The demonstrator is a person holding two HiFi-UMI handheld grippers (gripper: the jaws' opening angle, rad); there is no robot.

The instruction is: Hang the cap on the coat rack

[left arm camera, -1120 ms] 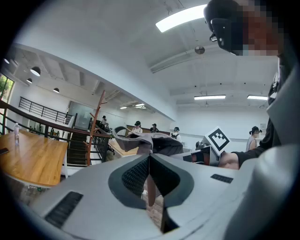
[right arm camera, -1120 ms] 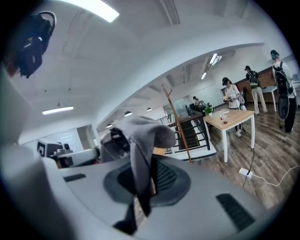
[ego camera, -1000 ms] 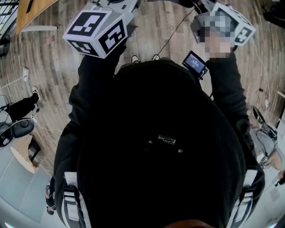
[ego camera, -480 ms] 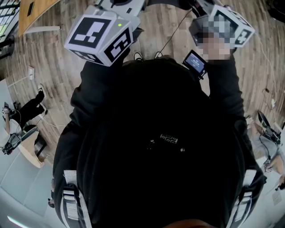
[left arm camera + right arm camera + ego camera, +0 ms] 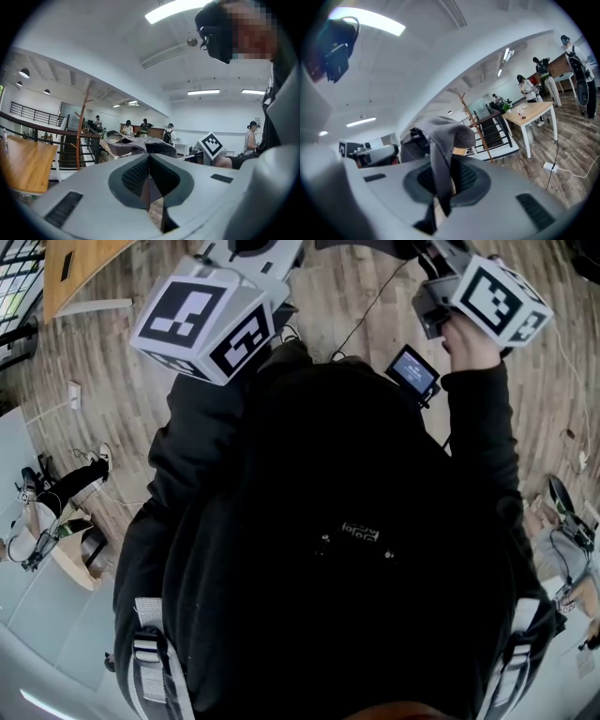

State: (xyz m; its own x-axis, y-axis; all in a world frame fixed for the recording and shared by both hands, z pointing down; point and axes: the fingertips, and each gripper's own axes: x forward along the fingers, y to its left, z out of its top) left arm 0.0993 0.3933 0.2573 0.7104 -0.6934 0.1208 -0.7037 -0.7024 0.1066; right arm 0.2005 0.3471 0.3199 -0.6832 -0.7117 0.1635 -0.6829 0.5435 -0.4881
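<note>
Cap [image 5: 440, 133]: pinched in right gripper [image 5: 440, 187]; left gripper [image 5: 149, 185] closed on its edge.
Coat rack [image 5: 83, 124]: well apart; keep cap spread, aim for a peg.

Matt grey cloth cap [image 5: 440, 136] (soft-looking); wooden rack [image 5: 474, 125].

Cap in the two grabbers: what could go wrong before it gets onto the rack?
1. The right gripper pinches only a thin fold of the cap, so the cloth might slip out on the way.
2. The coat rack stands well away, and a power strip with its cable lies on the floor. The person could trip while walking over.
</note>
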